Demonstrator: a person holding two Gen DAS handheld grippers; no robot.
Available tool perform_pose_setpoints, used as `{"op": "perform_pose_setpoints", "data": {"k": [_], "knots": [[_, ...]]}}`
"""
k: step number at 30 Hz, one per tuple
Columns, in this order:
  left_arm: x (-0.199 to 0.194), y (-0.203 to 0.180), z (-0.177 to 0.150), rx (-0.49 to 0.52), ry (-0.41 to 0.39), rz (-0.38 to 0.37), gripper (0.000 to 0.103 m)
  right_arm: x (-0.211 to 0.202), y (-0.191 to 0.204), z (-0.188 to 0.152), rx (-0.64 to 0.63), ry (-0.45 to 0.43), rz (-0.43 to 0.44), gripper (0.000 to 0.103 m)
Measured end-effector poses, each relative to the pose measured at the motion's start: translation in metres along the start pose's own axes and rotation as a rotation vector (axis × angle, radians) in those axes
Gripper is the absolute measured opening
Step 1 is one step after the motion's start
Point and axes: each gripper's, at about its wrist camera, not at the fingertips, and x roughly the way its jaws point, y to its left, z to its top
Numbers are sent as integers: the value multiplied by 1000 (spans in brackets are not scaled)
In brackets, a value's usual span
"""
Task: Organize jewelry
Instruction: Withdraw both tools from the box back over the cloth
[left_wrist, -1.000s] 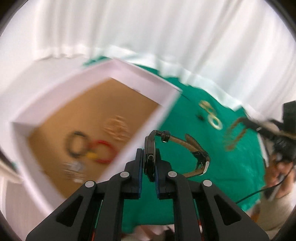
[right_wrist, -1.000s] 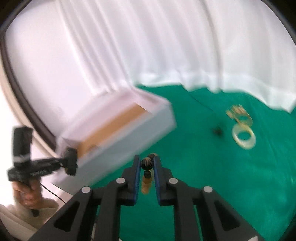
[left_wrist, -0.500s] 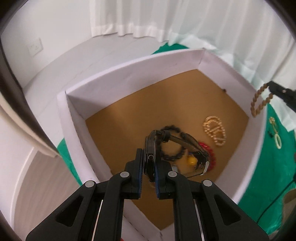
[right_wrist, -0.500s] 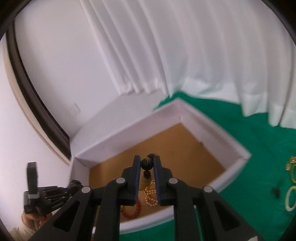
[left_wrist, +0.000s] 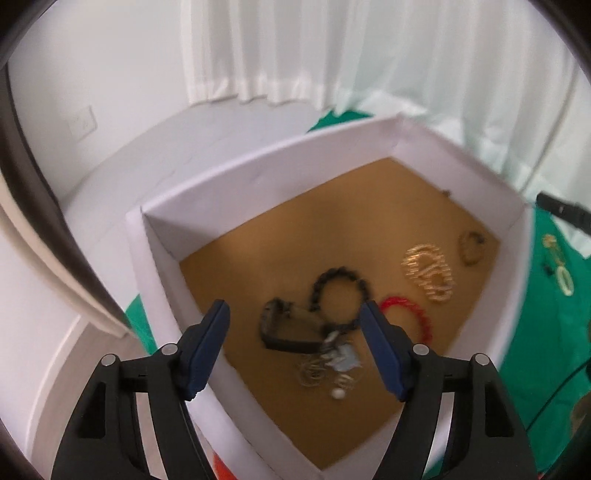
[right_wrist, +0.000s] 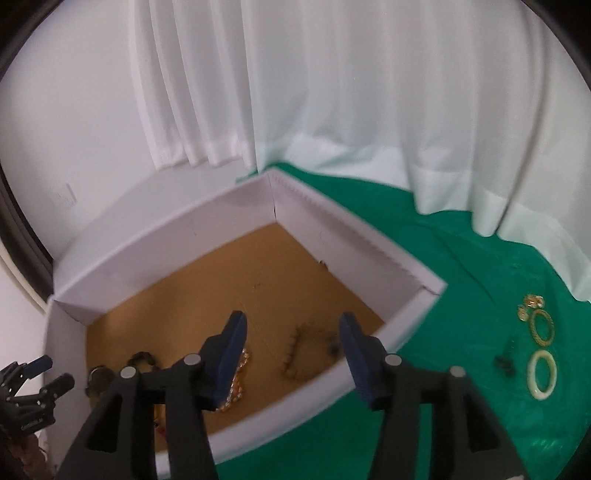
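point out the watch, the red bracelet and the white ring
watch (left_wrist: 284, 328): left wrist view, on its dark strap, inside the box.
red bracelet (left_wrist: 410, 314): left wrist view, on its beaded upper arc.
white ring (right_wrist: 542, 374): right wrist view, on its lower rim, on the green cloth.

Box (right_wrist: 369, 236): smooth matt white card walls, matt brown cardboard floor. Tabletop (right_wrist: 436, 258): matt green cloth, lightly creased; white curtain (right_wrist: 332, 74) behind, soft pleated fabric. Gold chain (left_wrist: 428, 271) shiny metal, red bracelet (left_wrist: 410, 314) glossy beads, cream bangle (right_wrist: 542, 373) smooth, polished.
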Motion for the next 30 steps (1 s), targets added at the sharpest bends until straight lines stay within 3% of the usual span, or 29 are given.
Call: {"op": "perform_pose_setpoints", "data": {"k": [2,4,10,17,22,30], "knots": [[-16,-11,-2,10,-33,-44,84,-19,-4,-13,-10,-18,-1,70],[-36,-29,-8,36,-72,-97,87,-37,-9,-34,-26,-22,-30,75],[-67,-114,-32,213,-97,-283,99,-73,-48,-110,-5,13,-151,79],[-36,-205,-71,358,-5,-412,99,-108,-134,-201,174,90,-335,80],[-5,-255,-95,444,34,-436,99,-124,-185,-250,299,123,-450,81],[45,-283,-118,508,131,-352,99,-123,-206,-275,357,163,-484,84]]}}
